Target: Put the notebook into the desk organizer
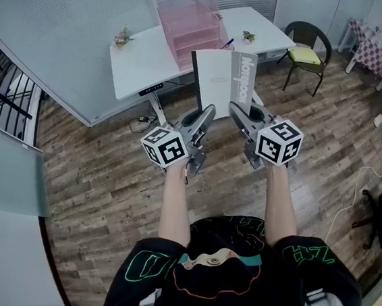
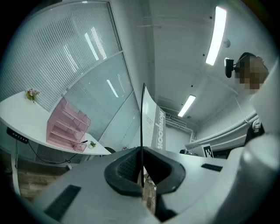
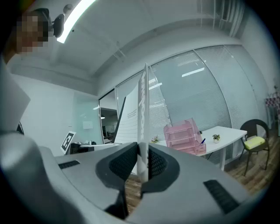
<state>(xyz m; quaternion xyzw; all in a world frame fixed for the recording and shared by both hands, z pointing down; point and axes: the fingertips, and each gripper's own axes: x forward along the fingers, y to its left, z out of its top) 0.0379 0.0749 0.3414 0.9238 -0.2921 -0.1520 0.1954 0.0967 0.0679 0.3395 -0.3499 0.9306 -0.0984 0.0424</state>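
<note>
A white notebook [image 1: 223, 83] with a grey spine strip stands upright in the air in front of me, held from below by both grippers. My left gripper [image 1: 206, 114] is shut on its thin left edge [image 2: 143, 127]. My right gripper [image 1: 237, 111] is shut on the grey spine side [image 3: 142, 118]. The pink translucent desk organizer [image 1: 189, 28] stands on the white desk [image 1: 139, 62] beyond the notebook, also seen in the left gripper view [image 2: 65, 127] and right gripper view [image 3: 186, 135].
Two small potted plants [image 1: 123, 38] [image 1: 248, 36] and a pen [image 1: 227, 44] sit on the desk. A dark wicker chair [image 1: 309, 53] with a yellow cushion stands at the right. Glass partition walls run behind the desk. The floor is wood plank with cables at the right.
</note>
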